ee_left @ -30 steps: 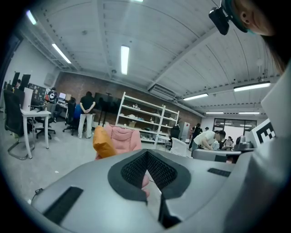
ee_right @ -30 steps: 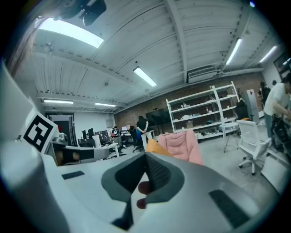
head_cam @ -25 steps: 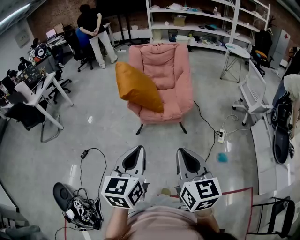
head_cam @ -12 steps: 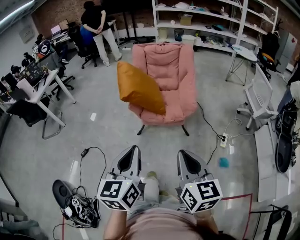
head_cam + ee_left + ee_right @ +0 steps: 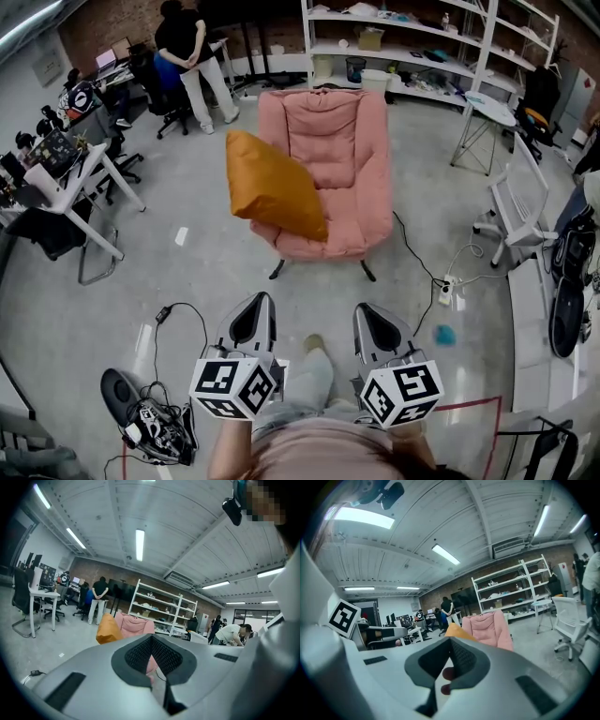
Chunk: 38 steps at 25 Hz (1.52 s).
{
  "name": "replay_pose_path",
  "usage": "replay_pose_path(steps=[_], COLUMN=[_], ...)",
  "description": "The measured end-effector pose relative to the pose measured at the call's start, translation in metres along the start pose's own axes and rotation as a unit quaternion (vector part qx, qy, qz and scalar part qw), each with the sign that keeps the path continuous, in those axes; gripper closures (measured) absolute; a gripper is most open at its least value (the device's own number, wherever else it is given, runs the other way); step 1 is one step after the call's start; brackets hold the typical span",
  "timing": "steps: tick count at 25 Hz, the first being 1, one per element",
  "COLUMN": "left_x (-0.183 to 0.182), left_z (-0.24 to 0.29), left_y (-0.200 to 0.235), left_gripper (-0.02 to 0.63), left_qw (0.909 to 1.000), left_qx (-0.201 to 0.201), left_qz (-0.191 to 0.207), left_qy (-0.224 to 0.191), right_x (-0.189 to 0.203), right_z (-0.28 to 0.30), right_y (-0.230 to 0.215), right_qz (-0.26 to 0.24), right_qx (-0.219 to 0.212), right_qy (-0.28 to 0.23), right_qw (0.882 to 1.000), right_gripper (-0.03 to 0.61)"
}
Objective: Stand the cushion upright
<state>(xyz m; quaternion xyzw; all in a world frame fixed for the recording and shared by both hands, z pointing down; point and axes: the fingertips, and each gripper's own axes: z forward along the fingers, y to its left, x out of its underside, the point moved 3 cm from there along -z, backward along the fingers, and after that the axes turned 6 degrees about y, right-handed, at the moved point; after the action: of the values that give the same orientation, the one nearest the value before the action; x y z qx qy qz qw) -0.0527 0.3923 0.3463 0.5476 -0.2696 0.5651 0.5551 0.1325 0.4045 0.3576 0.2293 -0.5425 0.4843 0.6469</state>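
Observation:
An orange cushion (image 5: 272,186) leans tilted over the left armrest of a pink armchair (image 5: 342,150), which stands well ahead of me on the grey floor. In the left gripper view the orange cushion (image 5: 108,627) and the pink armchair (image 5: 133,623) show small above the jaws. From the right gripper's camera the cushion (image 5: 458,631) shows as an orange edge in front of the armchair (image 5: 492,627). My left gripper (image 5: 251,317) and right gripper (image 5: 371,319) are held side by side low in the head view, both shut and empty, far short of the chair.
A person (image 5: 192,47) stands at the back left near desks (image 5: 66,173) and office chairs. White shelving (image 5: 422,47) lines the back wall. A cable with a power strip (image 5: 444,286) runs right of the armchair. Gear and cables (image 5: 150,417) lie at the lower left. A white chair (image 5: 511,211) is at the right.
The armchair and cushion have grown slightly larger and nearer in the head view as I walk toward them. Both grippers stay shut and side by side.

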Motion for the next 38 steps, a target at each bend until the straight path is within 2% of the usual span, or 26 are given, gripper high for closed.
replay_pose_path(steps=[13, 21, 31, 38], left_x=[-0.040, -0.064, -0.078, -0.081], left_z=[0.111, 0.164, 0.202, 0.206], left_y=[0.043, 0.087, 0.132, 0.149], left_gripper=[0.621, 0.621, 0.621, 0.621], left_qw=[0.9994, 0.9987, 0.9977, 0.9966], left_qx=[-0.003, -0.015, -0.034, -0.047], left_qz=[-0.031, -0.048, -0.056, -0.065], left_qy=[-0.013, -0.013, -0.015, -0.020], right_x=[-0.050, -0.080, -0.101, -0.106], right_z=[0.111, 0.185, 0.250, 0.274], right_y=[-0.050, -0.054, -0.049, -0.046], right_qz=[-0.008, -0.028, -0.051, -0.052], right_qx=[-0.005, -0.016, -0.037, -0.046], right_qy=[0.010, 0.024, 0.027, 0.031], right_qw=[1.000, 0.999, 0.998, 0.997], right_gripper=[0.565, 0.565, 0.564, 0.564])
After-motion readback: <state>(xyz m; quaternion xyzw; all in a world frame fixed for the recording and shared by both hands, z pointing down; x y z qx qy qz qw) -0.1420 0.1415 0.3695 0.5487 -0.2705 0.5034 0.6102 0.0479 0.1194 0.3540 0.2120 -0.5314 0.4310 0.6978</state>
